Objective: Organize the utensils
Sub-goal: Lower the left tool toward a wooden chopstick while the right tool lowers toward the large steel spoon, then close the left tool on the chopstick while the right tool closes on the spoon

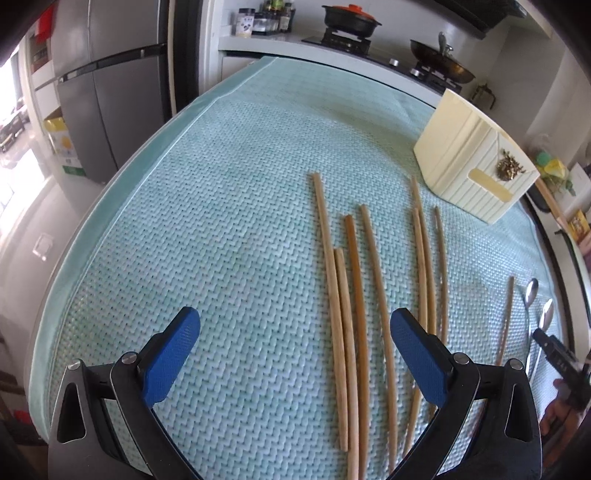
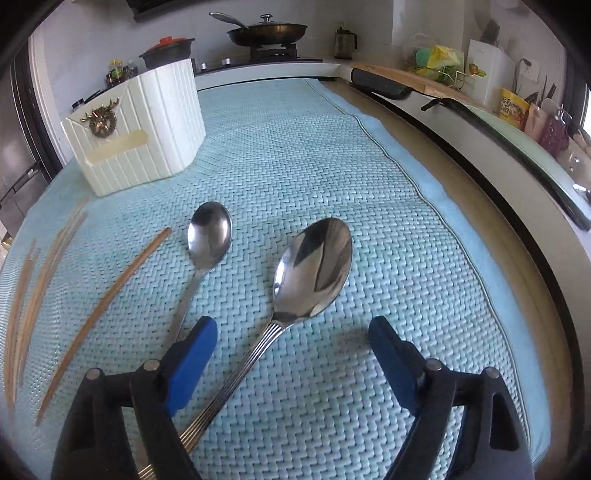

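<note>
The left tool (image 1: 295, 358) hangs over a worktop covered by a pale teal woven cloth (image 1: 229, 206), its blue pads spread wide with nothing between them but the cloth and the lower ends of some chopsticks. The wooden chopsticks (image 1: 354, 314) lie loose on the cloth, roughly parallel, running from 6 o'clock up toward 12 o'clock in the left wrist view; seven sit in a loose group and one more chopstick (image 1: 505, 317) lies apart at 3 o'clock. At 2 o'clock of the group stands a cream ribbed utensil holder (image 1: 469, 162) with a small brass ornament on its front.

The right tool (image 2: 291, 354) also stands open, its pads not pressing on anything. The large spoon (image 2: 314, 269) lies bowl-up on the cloth with its ridged handle running down toward 7 o'clock, passing between the pads and close by the left-hand pad (image 2: 192, 362); whether it touches that pad cannot be told. The small spoon (image 2: 208, 236) lies just beside it at 10 o'clock, its handle passing behind the same pad. In this view the single chopstick lies at 9 o'clock of the spoons, and the utensil holder stands upright at 11 o'clock, well apart from them.

Beyond the cloth, at 12 o'clock, a stove carries a frying pan (image 2: 267, 31) and a black pot with an orange lid (image 1: 351, 18).
</note>
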{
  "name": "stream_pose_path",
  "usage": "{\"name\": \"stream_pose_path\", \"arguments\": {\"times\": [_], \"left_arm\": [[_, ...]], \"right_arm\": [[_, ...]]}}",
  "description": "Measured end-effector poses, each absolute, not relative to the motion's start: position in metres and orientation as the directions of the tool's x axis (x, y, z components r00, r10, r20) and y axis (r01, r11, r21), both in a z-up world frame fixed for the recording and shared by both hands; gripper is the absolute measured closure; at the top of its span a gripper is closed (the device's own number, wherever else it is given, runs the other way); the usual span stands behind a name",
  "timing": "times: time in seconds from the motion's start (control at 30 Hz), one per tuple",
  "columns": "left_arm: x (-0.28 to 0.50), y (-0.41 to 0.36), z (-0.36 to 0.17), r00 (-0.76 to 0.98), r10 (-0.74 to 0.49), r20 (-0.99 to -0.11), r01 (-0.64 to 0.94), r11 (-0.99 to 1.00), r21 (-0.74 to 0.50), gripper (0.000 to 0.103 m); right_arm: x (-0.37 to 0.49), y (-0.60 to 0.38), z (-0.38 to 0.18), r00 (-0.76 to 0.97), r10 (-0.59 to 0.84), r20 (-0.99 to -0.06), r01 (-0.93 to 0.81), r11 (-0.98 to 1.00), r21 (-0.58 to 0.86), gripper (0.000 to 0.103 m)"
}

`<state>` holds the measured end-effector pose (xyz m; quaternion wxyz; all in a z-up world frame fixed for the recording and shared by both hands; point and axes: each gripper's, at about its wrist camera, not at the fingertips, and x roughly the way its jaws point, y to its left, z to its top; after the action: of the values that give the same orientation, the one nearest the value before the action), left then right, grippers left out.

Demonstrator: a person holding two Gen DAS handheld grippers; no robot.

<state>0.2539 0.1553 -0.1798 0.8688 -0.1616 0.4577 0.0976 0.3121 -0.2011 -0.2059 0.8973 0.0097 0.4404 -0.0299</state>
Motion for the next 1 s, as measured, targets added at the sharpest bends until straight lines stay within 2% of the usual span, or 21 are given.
{"name": "stream_pose_path", "arguments": {"times": [0.2,0.33,0.37,0.47,0.57,0.7,0.77,0.87,0.93,1.0], "left_arm": [[0.286,0.165,-0.182,0.545,0.012,-0.838,-0.323,0.926,-0.197,0.001],[0.313,0.168,-0.185,0.529,0.045,-0.848,-0.32,0.935,-0.15,0.001],[0.32,0.168,-0.187,0.52,0.056,-0.852,-0.322,0.937,-0.135,0.003],[0.337,0.17,-0.196,0.479,0.081,-0.874,-0.328,0.94,-0.092,0.02],[0.347,0.168,-0.199,0.463,0.139,-0.875,-0.321,0.947,-0.02,0.02],[0.353,0.165,-0.2,0.465,0.148,-0.873,-0.31,0.951,-0.004,0.019],[0.355,0.164,-0.199,0.46,0.142,-0.876,-0.301,0.954,-0.004,0.022],[0.357,0.159,-0.198,0.463,0.139,-0.876,-0.283,0.959,0.002,0.027],[0.358,0.154,-0.198,0.468,0.128,-0.875,-0.269,0.963,-0.002,0.033],[0.357,0.151,-0.197,0.47,0.118,-0.875,-0.243,0.97,0.0,0.046]], "right_arm": [[0.327,-0.206,-0.206,0.618,-0.047,-0.785,0.046,0.999,-0.024,0.022],[0.335,-0.213,-0.207,0.619,-0.043,-0.785,0.038,0.999,-0.025,0.022],[0.336,-0.215,-0.207,0.618,-0.046,-0.785,0.041,0.999,-0.026,0.022],[0.335,-0.219,-0.207,0.621,-0.043,-0.782,0.037,0.999,-0.026,0.022],[0.333,-0.22,-0.207,0.623,-0.034,-0.781,0.023,0.999,-0.026,0.023],[0.33,-0.224,-0.206,0.612,-0.01,-0.791,0.026,1.0,0.007,0.023],[0.327,-0.225,-0.203,0.606,0.026,-0.795,0.035,0.998,0.059,0.025],[0.328,-0.222,-0.201,0.603,0.027,-0.797,0.05,0.996,0.071,0.031],[0.335,-0.219,-0.201,0.608,-0.001,-0.794,0.067,0.996,0.05,0.043],[0.343,-0.213,-0.202,0.613,-0.026,-0.79,0.073,0.997,0.024,0.053]]}}
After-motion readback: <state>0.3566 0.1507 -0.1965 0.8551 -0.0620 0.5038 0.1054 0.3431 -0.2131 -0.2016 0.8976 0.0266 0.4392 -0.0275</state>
